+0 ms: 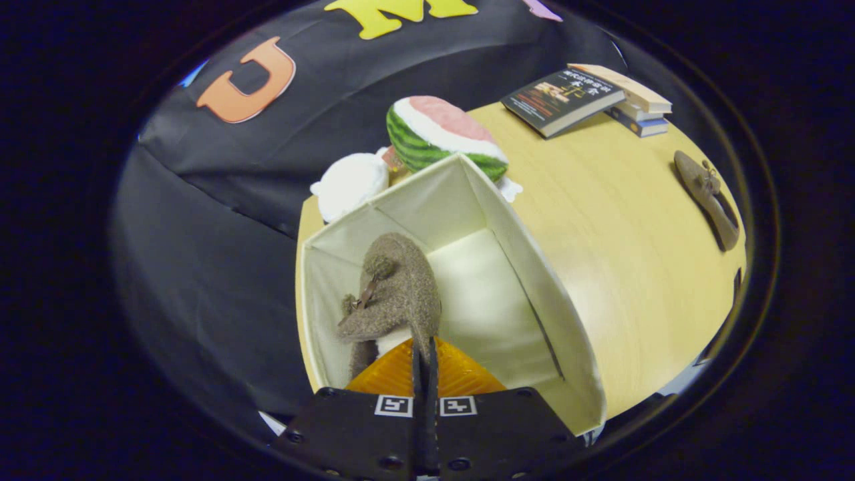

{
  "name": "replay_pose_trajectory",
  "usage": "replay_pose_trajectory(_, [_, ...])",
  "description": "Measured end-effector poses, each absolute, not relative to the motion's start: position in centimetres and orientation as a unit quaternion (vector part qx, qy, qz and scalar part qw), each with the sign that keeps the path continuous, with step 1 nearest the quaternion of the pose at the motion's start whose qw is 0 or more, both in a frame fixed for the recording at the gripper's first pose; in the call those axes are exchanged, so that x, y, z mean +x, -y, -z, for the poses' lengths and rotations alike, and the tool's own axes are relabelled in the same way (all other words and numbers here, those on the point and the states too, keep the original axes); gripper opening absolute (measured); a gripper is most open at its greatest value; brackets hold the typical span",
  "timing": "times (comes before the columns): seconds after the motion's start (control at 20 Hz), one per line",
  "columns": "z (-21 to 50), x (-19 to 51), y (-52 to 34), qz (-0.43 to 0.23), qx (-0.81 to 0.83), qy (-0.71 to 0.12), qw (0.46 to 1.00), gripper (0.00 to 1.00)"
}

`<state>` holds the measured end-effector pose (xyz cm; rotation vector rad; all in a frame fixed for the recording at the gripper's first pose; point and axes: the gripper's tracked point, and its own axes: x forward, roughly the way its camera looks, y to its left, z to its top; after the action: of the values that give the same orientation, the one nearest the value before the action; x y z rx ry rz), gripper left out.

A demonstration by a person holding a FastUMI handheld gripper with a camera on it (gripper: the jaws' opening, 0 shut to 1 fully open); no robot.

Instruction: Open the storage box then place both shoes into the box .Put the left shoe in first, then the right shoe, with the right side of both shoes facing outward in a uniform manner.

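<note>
The claw [425,361] was closed tight on the edge of a brown felt-like shoe [394,294], both fingers pressed together on the thin material with almost no gap between them. The shoe hung just ahead of the fingers, inside the open cream fabric storage box [534,267], close to the box's left wall and above its pale floor. A small strap or bow showed on the shoe's upper side.

The box stood at the near left corner of the light wooden tabletop [621,254], its top open and its walls upright. Just beyond the box's far corner lay a watermelon-slice plush [441,133] and, touching it on the left, a white plush toy [351,184].

The second brown shoe [708,197] lay well apart from the box, out on the right side of the tabletop. At the far end of the tabletop, a dark-covered book [561,100] leaned against a small stack of books [638,107]. Black cloth formed the booth's wall behind the tabletop.
</note>
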<state>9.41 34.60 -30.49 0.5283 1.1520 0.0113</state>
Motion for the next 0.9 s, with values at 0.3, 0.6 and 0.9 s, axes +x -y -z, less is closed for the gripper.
replay_pose_trajectory(0.3, [34.2, 9.9, -36.5, -0.004, 0.232, -0.568, 0.790, 0.00])
replay_pose_trajectory(0.6, [36.3, 9.3, -37.2, -0.009, 0.220, -0.601, 0.768, 0.09])
replay_pose_trajectory(0.9, [35.4, 8.9, -37.5, -0.034, 0.225, -0.594, 0.772, 0.42])
